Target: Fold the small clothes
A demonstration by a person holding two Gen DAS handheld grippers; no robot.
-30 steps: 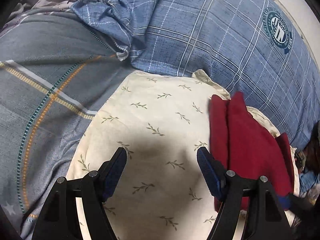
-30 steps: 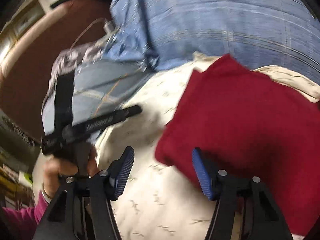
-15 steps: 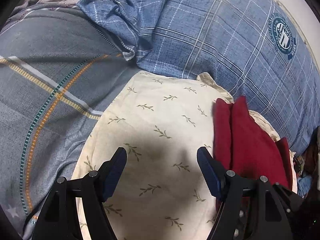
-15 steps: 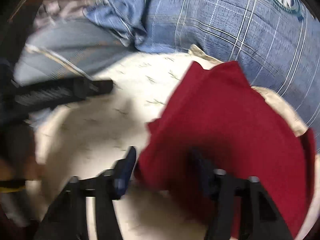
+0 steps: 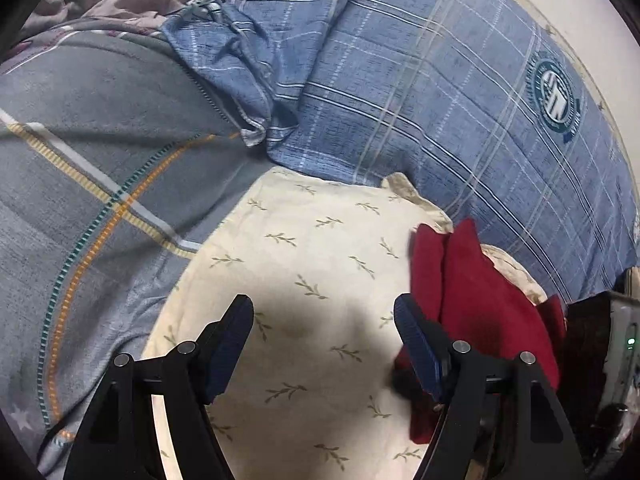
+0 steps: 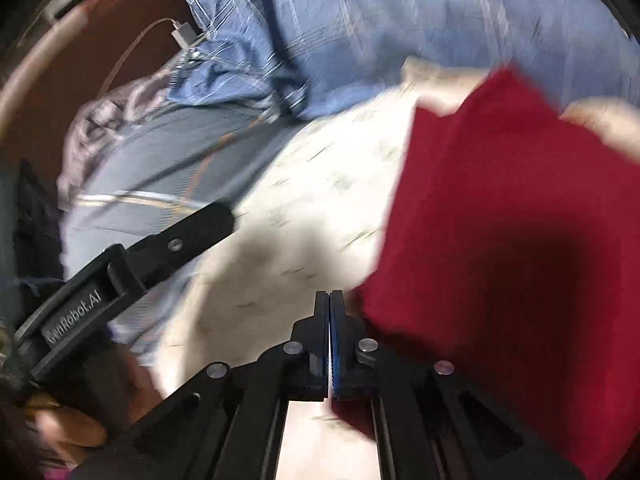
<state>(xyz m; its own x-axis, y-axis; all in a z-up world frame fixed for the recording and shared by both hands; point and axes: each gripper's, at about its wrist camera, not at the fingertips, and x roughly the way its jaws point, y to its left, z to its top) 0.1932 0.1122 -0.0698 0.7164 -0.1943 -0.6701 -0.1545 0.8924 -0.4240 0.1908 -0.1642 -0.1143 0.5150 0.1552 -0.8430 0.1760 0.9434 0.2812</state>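
A small dark red garment lies folded on a cream leaf-print pillow, to the right of my left gripper. The left gripper is open and empty, hovering over the pillow. In the right wrist view the red garment fills the right side. My right gripper has its jaws closed together at the garment's near left edge; whether cloth is pinched between them is unclear. The view is motion-blurred. The left gripper's body shows at the lower left there.
A blue plaid duvet with a round crest lies behind the pillow. A grey striped blanket lies to the left. A white charger cable rests by the brown headboard. A dark device sits at the far right.
My right gripper has gone from open to closed at the red garment's edge. The left gripper has stayed open and drawn back slightly from the garment.
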